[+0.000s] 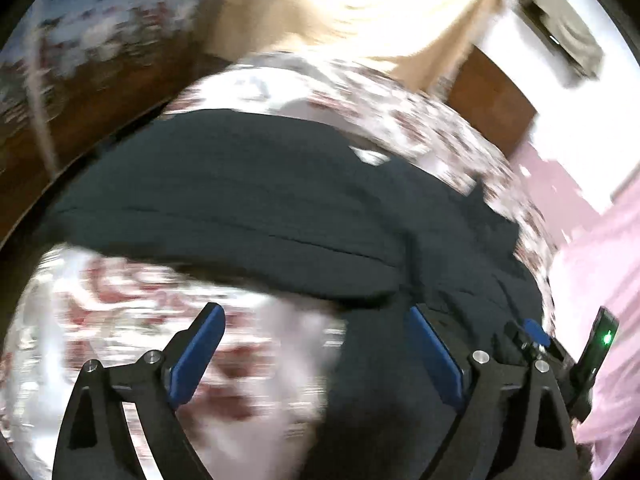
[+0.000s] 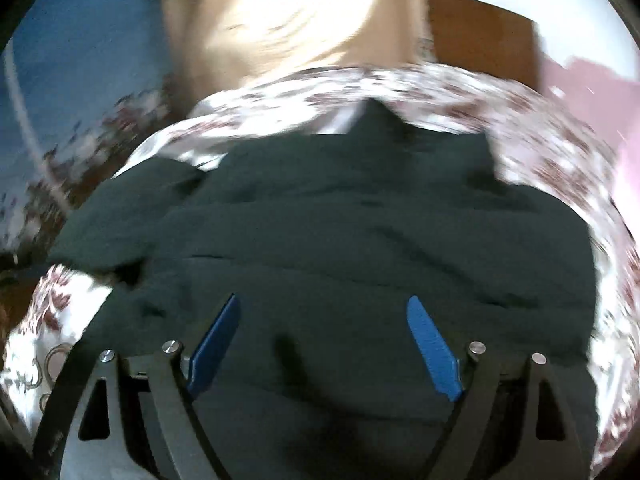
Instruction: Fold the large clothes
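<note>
- We see a bed covered by a floral sheet (image 2: 552,168), white with dark red leaf and flower prints; it fills most of both views and is smeared by motion blur.
- On that sheet lies our dark garment (image 2: 360,232), a large, near-black piece of clothing spread out with wrinkles and overlapping layers; in the left wrist view the same dark garment (image 1: 248,200) shows a long fold edge running across it.
- Beyond the bed we make out a pale curtain (image 2: 296,12) washed out by bright light, a brown wooden panel (image 1: 492,100) beside it, and pink fabric (image 1: 596,256) at the right edge.
- Our right gripper (image 2: 324,332) hangs over the near part of the garment, its blue pads spread wide with nothing between them.
- Our left gripper (image 1: 318,340) sits over the garment's near edge, one pad over the floral sheet and the other over the dark cloth; its jaws are likewise parted and hold nothing.
- A small device with a green light (image 1: 607,337) shows at the right of the left wrist view; we cannot tell what it is.
</note>
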Demonstrator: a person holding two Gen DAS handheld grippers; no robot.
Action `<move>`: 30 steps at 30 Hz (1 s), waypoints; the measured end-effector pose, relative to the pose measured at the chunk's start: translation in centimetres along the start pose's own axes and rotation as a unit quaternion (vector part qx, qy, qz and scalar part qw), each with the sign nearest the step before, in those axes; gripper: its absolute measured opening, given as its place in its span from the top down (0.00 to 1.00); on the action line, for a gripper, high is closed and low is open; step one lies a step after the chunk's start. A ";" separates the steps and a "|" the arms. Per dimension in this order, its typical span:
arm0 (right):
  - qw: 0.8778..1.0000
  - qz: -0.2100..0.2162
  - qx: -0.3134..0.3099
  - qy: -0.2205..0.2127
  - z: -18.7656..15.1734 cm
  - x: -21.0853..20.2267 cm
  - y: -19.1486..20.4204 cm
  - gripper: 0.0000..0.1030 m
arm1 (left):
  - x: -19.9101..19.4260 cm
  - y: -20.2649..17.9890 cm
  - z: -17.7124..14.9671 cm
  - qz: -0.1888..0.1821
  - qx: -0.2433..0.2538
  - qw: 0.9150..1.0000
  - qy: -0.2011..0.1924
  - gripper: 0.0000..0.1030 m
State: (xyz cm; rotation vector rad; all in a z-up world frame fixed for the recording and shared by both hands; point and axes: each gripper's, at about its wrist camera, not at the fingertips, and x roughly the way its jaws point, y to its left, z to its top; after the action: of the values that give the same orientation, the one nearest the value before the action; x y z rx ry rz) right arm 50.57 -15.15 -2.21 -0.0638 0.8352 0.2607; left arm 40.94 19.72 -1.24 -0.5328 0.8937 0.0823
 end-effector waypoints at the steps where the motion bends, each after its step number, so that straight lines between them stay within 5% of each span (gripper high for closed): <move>1: 1.000 0.002 -0.016 0.003 0.2 0.7 2.0 0.21 | -0.5 2.0 0.3 0.011 -0.019 1.000 -0.002 0.10; 5: 1.000 0.010 -0.021 0.016 0.7 2.9 7.3 0.21 | -1.1 9.7 1.2 0.030 -0.102 0.994 -0.002 0.10; 11: 0.999 -0.034 0.018 0.015 1.1 5.6 9.2 0.20 | 0.3 17.2 2.1 -0.012 -0.209 0.978 0.000 0.10; 20: 0.998 -0.066 0.019 0.005 0.3 8.6 10.7 0.11 | 2.9 21.7 2.7 -0.069 -0.320 0.945 -0.024 0.10; 24: 0.998 -0.061 0.020 0.004 0.2 9.1 10.4 0.07 | 3.9 22.0 3.1 -0.077 -0.334 0.939 -0.033 0.12; 26: 0.998 -0.069 0.011 0.003 0.0 9.6 10.8 0.05 | 4.4 22.0 3.4 -0.073 -0.333 0.939 -0.038 0.17; 30: 0.996 -0.087 -0.007 0.005 -0.2 10.0 11.4 0.04 | 4.9 22.2 3.8 -0.046 -0.327 0.943 -0.040 0.58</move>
State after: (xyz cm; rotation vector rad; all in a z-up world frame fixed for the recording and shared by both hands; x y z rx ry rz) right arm 53.95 -2.14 -9.18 -0.1509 0.8331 0.1029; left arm 40.47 40.04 -12.12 -1.1825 0.7500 0.3202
